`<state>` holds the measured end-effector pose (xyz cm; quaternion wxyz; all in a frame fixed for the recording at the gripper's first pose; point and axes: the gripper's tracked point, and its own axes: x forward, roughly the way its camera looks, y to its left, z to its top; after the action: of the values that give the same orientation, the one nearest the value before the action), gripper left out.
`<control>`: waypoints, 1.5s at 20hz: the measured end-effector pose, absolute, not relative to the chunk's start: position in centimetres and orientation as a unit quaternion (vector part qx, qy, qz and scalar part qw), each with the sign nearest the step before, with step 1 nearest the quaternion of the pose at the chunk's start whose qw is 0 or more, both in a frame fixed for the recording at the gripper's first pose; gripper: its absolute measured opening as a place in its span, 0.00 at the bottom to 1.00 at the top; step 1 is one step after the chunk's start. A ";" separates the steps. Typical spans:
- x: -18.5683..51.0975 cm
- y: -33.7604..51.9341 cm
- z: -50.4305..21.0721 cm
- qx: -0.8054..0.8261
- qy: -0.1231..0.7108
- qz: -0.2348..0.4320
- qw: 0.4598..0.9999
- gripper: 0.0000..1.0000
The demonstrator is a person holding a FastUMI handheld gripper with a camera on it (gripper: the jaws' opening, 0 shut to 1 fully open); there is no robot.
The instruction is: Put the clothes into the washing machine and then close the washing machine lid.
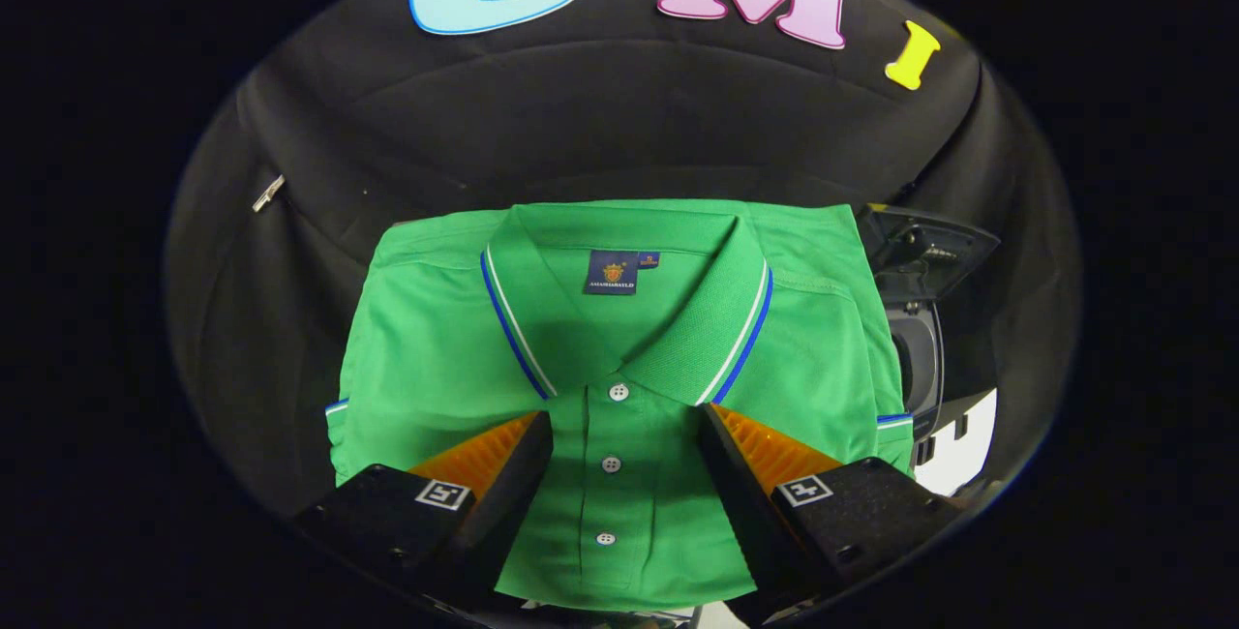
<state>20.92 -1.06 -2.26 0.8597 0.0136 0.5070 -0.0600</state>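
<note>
A folded green polo shirt (pixel 436 348) with blue and white collar trim lies flat on the black cloth, collar away from me. My gripper (pixel 624 421) hovers over its button placket, fingers spread wide on either side of the buttons, nothing pinched between them. The fingertips reach to just below the collar points. To the right of the shirt stands the washing machine (pixel 920 348), dark, with its lid (pixel 924 242) raised; only its near side is visible past the shirt's edge.
Black cloth (pixel 290 319) covers the surface around the shirt and rises as the booth wall behind. A small metal zip tab (pixel 268 193) hangs on the wall at the left. A white patch (pixel 958 455) shows below the machine.
</note>
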 end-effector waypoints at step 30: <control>22.3 -1.6 0.2 -0.014 0.321 0.009 0.947 0.07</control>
<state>22.31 -1.62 0.21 0.9470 -0.0137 0.3208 0.0089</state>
